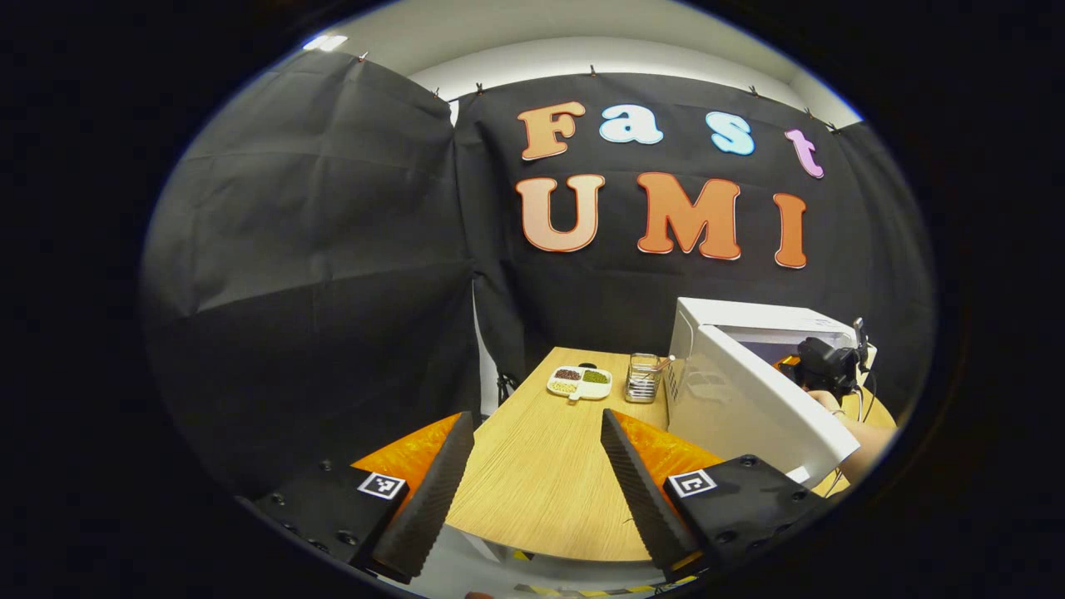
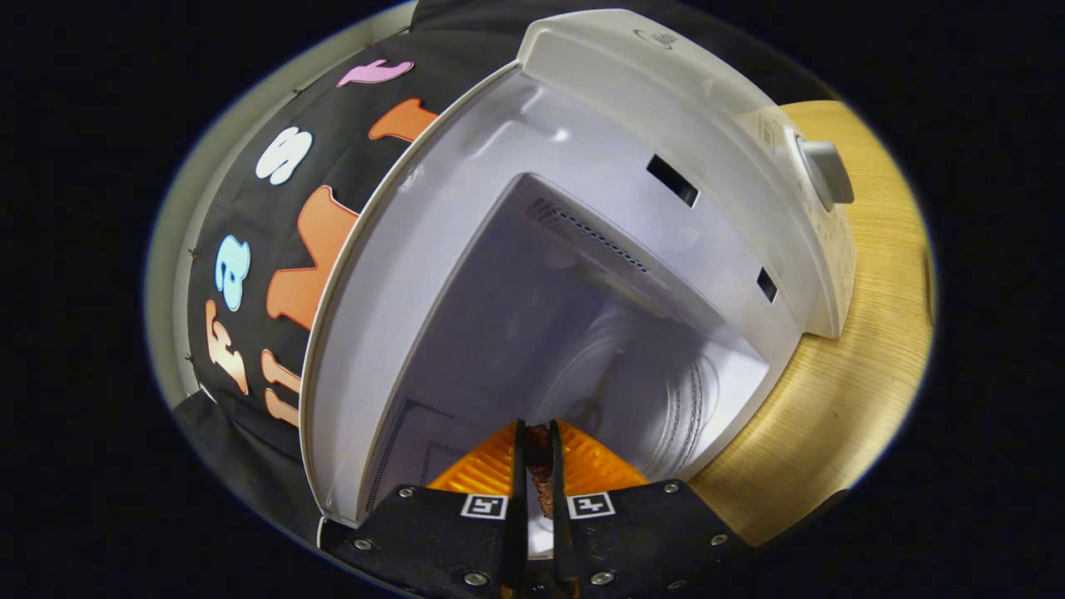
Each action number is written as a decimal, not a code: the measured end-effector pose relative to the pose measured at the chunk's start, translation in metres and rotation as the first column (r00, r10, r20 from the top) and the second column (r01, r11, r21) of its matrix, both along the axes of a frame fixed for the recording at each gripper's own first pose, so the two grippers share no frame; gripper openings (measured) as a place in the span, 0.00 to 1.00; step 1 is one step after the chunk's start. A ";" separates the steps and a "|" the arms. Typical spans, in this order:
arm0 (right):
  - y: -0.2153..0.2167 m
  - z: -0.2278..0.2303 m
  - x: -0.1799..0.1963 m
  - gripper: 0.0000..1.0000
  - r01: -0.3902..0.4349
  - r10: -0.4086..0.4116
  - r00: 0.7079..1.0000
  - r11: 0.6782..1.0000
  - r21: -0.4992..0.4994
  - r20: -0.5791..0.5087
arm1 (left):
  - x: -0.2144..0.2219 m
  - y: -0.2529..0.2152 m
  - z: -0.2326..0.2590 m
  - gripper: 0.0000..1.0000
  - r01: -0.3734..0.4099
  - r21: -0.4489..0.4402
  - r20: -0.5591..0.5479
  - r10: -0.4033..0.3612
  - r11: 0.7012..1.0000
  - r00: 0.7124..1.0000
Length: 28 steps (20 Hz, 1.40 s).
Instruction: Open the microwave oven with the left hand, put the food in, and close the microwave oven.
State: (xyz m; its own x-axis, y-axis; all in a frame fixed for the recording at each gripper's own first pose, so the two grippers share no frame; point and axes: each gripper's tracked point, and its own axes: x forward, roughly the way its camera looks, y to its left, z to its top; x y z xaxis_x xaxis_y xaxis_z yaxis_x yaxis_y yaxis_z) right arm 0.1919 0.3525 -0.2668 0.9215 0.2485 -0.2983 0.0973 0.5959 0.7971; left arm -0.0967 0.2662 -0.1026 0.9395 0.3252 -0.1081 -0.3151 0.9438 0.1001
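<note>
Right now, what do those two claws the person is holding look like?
Each claw has black bolted blocks with small square black-and-white markers, and two long ridged fingers on orange ribbed backing. Seen far off, the right one is a black unit with cables.

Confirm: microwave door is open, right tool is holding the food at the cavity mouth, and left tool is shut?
Not quite. In the left gripper view the left tool is open, holding nothing. The rest stands: the microwave door is open, and the right tool grips the food at the cavity.
</note>
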 end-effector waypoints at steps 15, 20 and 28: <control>-0.064 0.020 -0.042 0.94 -0.049 0.113 0.988 0.867 -0.495 0.101 | 0.008 -0.035 -0.013 0.99 0.061 -0.042 -0.010 -0.062 0.997 0.998; -0.084 0.055 -0.088 0.94 -0.119 0.243 0.960 0.801 -0.587 0.136 | 0.010 -0.048 -0.020 0.95 0.081 -0.043 -0.019 -0.081 0.996 0.996; -0.154 0.141 -0.127 0.94 -0.081 0.294 0.930 0.749 -0.658 0.220 | 0.026 -0.095 -0.032 0.99 0.173 -0.060 -0.036 -0.175 0.983 0.984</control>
State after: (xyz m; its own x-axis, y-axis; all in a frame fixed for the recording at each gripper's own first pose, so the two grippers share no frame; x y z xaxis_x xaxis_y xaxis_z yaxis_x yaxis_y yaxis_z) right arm 0.0652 0.1982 -0.1258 0.9437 0.2803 -0.1757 -0.2437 0.9482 0.2037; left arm -0.0706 0.1708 -0.1347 0.9755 0.1497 -0.1615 -0.1425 0.9883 0.0550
